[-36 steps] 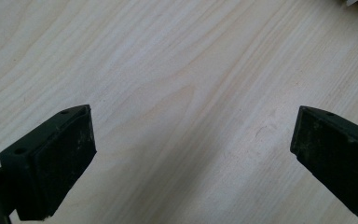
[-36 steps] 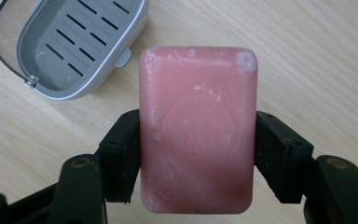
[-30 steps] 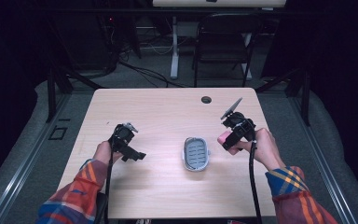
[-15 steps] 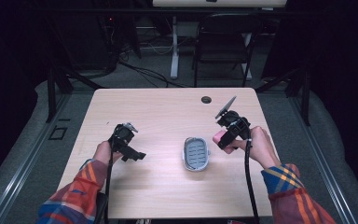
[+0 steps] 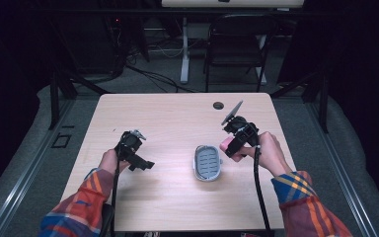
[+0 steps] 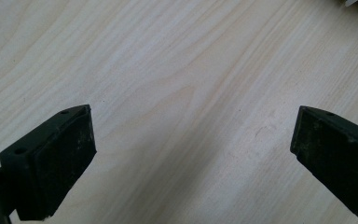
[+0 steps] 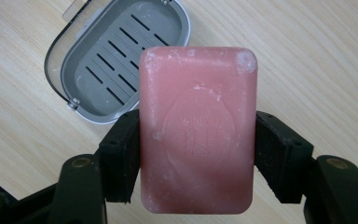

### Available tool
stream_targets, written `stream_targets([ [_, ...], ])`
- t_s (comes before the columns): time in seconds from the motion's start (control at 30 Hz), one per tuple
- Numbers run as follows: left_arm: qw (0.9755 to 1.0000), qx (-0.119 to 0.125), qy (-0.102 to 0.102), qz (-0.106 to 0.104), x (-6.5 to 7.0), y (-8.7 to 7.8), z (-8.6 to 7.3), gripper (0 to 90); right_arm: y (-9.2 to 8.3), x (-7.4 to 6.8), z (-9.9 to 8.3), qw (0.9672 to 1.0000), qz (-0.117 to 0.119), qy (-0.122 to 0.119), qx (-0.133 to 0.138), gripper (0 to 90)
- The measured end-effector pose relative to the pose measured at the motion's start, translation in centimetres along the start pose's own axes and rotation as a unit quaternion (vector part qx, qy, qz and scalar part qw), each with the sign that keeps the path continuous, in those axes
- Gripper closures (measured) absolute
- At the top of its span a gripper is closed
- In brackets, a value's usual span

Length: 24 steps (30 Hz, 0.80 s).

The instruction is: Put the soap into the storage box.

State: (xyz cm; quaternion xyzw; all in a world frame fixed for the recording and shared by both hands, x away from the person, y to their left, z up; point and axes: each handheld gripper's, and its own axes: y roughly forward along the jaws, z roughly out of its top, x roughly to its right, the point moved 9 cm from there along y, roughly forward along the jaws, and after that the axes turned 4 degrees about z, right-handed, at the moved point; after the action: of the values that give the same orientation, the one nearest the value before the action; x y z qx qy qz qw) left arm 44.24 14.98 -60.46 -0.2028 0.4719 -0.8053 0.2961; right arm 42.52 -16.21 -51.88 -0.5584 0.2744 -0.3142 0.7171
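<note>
Right gripper (image 7: 196, 154): jaws closed on the long sides of a pink soap bar (image 7: 196, 130) (embossed face to the camera).
Soap dish (image 7: 116, 60): grey, slotted, on the table (image 7: 307, 60) beyond the jaws.
Left gripper (image 6: 193, 154): jaws wide apart, bare wood between.

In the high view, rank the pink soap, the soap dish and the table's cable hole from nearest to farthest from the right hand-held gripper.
1. Pink soap: clamped in the right hand-held gripper.
2. Soap dish: on the table just left of it.
3. Cable hole: near the table's far edge.
</note>
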Motion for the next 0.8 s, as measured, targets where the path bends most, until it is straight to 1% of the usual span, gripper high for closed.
stream_targets([
  [0.03, 1.0, 0.0, 0.0, 0.0, 0.0, 0.0, 0.0, 0.0, 0.0, 0.0, 0.1, 1.0, -0.001, -0.004, -0.002, 37.2],
  [0.1, 1.0, 0.0, 0.001, 0.0, 0.0, 0.0, 0.0, 0.0, 0.1, -0.2, 0.2, 1.0, 0.0, -0.003, -0.002, 37.3],
  [0.17, 1.0, 0.0, 0.0, -0.001, 0.0, 0.0, 0.0, 0.0, 0.2, -0.5, 0.4, 1.0, 0.003, -0.007, -0.006, 37.2],
  [0.27, 1.0, 0.0, 0.0, 0.0, 0.0, 0.0, 0.0, 0.0, 0.3, -0.7, 0.6, 1.0, 0.002, -0.006, -0.002, 37.2],
  [0.3, 1.0, 0.0, 0.001, 0.0, 0.0, 0.0, 0.0, 0.0, 0.3, -0.7, 0.7, 0.9999, 0.001, -0.012, -0.005, 37.2],
  [0.4, 1.0, 0.0, 0.0, -0.001, 0.0, 0.0, 0.0, 0.0, 0.4, -0.9, 0.9, 0.9998, 0.003, -0.016, -0.007, 37.2],
  [0.43, 1.0, 0.0, 0.0, 0.0, 0.0, 0.0, 0.0, 0.0, 0.5, -1.1, 1.0, 0.9999, 0.004, -0.014, -0.01, 37.2],
  [0.5, 1.0, 0.0, 0.001, -0.001, 0.0, 0.0, 0.0, 0.0, 0.6, -1.1, 1.2, 0.9998, 0.003, -0.019, -0.009, 37.3],
  [0.57, 1.0, 0.0, 0.0, -0.001, 0.0, 0.0, 0.0, 0.0, 0.8, -1.4, 1.4, 0.9998, 0.003, -0.018, -0.011, 37.2],
  [0.63, 1.0, 0.0, 0.0, -0.001, 0.0, 0.0, 0.0, 0.0, 0.9, -1.5, 1.5, 0.9997, 0.006, -0.021, -0.009, 37.2],
  [0.67, 1.0, 0.0, 0.001, -0.001, 0.0, 0.0, 0.0, 0.0, 1.0, -1.6, 1.6, 0.9998, 0.006, -0.019, -0.004, 37.2],
  [0.7, 1.0, 0.0, 0.001, -0.001, 0.0, 0.0, 0.0, 0.0, 1.0, -1.6, 1.6, 0.9998, 0.004, -0.019, -0.01, 37.2],
  [0.73, 1.0, 0.0, 0.001, -0.001, 0.0, 0.0, 0.0, 0.0, 1.1, -1.7, 1.7, 0.9996, 0.007, -0.024, -0.014, 37.2],
  [0.8, 1.0, 0.001, 0.001, -0.001, 0.0, 0.0, 0.0, 0.0, 1.1, -1.7, 1.8, 0.9995, 0.004, -0.028, -0.015, 37.2],
])
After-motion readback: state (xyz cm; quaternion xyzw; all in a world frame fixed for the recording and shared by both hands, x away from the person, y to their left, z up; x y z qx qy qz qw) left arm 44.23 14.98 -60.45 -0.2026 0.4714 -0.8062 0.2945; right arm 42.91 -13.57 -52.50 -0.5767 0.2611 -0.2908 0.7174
